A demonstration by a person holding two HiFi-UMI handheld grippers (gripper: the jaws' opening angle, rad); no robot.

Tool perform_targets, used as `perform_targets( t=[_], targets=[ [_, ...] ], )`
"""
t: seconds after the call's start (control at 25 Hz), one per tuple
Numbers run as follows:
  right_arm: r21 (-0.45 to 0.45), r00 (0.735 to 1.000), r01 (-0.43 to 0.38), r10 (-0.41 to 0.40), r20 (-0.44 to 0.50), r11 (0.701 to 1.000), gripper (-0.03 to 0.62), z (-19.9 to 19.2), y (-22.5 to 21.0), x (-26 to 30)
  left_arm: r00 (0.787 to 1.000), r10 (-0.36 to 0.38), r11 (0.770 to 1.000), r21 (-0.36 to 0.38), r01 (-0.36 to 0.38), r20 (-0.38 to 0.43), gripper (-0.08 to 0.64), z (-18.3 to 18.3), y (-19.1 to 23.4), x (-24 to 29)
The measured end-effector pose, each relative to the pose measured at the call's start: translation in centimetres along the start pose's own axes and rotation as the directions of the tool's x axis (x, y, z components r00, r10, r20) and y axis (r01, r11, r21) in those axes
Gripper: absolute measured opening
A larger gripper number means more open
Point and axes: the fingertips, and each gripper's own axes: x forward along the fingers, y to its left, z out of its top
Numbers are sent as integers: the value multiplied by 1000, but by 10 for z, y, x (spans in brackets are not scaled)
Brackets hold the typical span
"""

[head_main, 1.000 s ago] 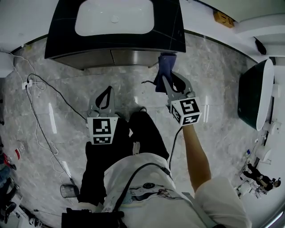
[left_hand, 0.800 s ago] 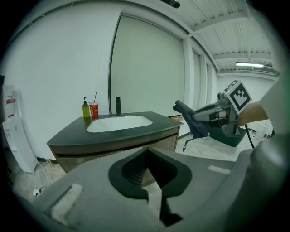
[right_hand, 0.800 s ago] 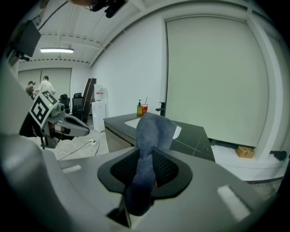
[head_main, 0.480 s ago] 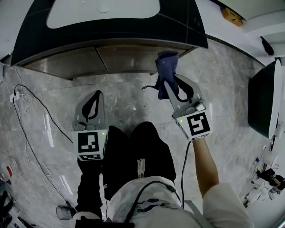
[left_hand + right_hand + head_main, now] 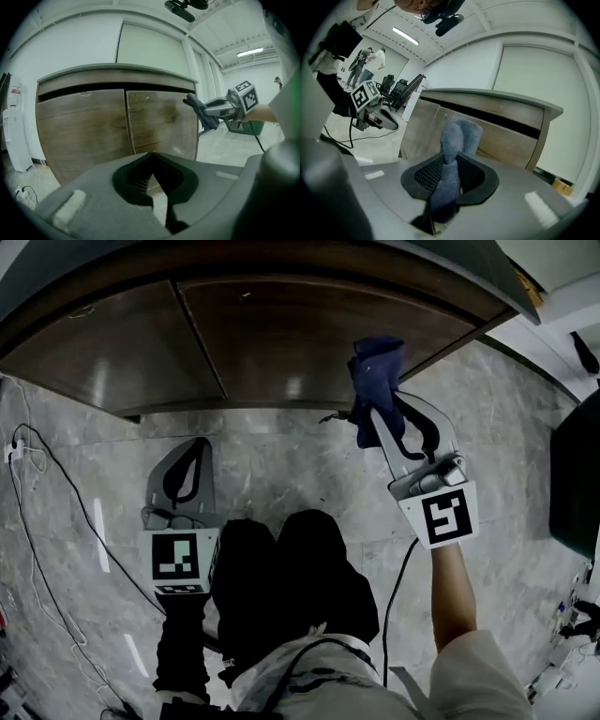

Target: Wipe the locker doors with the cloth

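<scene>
Right gripper (image 5: pixel 382 407) (image 5: pixel 447 174): jaws clamped on crumpled dark-blue cloth (image 5: pixel 375 371) (image 5: pixel 453 138).
Cloth: raised near the brown wooden locker doors' (image 5: pixel 187 334) (image 5: pixel 124 122) right edge; contact unclear.
Left gripper (image 5: pixel 191 452) (image 5: pixel 151 172): jaws together, empty, low over grey marble floor (image 5: pixel 281 465).

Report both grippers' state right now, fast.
Left gripper: closed, empty.
Right gripper: closed on the blue cloth.
</scene>
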Motion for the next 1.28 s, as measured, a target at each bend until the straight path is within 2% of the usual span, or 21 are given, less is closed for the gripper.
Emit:
perform_targets(
  t=[0.24, 0.4, 0.56, 0.68, 0.76, 0.92, 0.96, 1.08, 1.28],
  targets=[
    [-95, 997, 26, -19, 74, 995, 91, -40, 11, 12, 1000, -10, 1000, 3, 10, 27, 2, -47, -10, 19],
    [-203, 999, 9, -2, 34, 979, 91, -54, 10, 12, 999, -14, 1000, 14, 13, 30, 2, -58, -15, 15],
    [-305, 1000, 27, -26, 7, 952, 91, -59, -12, 14, 1000, -20, 999, 29, 20, 14, 2, -64, -20, 12],
    [-438, 998, 40, -57, -24, 898, 91, -58, -26, 13, 1000, -16, 999, 43, 16, 12, 2, -66, -22, 4],
    [-527, 995, 50, -90, -50, 848, 91, -57, -37, 11, 1000, -17, 999, 44, 16, 22, 2, -69, -24, -1],
    [-701, 988, 70, -147, -50, 709, 91, -41, -63, 11, 999, -2, 999, 43, 0, 35, 2, -57, -27, -9],
    [-727, 987, 73, -155, -47, 683, 91, -36, -69, 11, 999, 3, 999, 41, -5, 40, 2, -53, -27, -10],
    [-761, 985, 78, -166, -39, 644, 91, -21, -85, 10, 999, 9, 999, 30, -11, 50, 2, -45, -31, -11],
    [-779, 983, 102, -185, -18, 618, 92, 0, -105, 15, 998, -14, 1000, 13, 14, 53, 2, -37, -48, -9]
  ],
)
